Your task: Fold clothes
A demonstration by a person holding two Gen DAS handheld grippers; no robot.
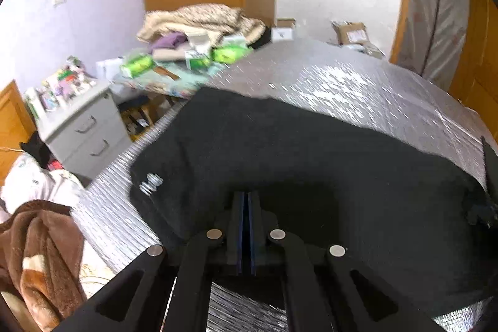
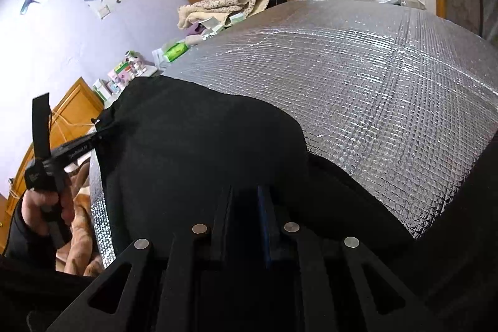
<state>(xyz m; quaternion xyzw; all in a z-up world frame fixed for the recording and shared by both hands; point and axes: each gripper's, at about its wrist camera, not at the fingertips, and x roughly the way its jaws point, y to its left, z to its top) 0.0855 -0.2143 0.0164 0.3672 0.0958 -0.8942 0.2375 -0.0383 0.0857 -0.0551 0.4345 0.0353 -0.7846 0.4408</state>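
The left gripper is pinched shut on the black garment (a plain dark knit, slack between both tools). The right gripper stands partly parted; whether it grips cloth cannot be told. The garment lies across a silver quilted foil mat. Small white lettering on the left tool is too blurred to read.
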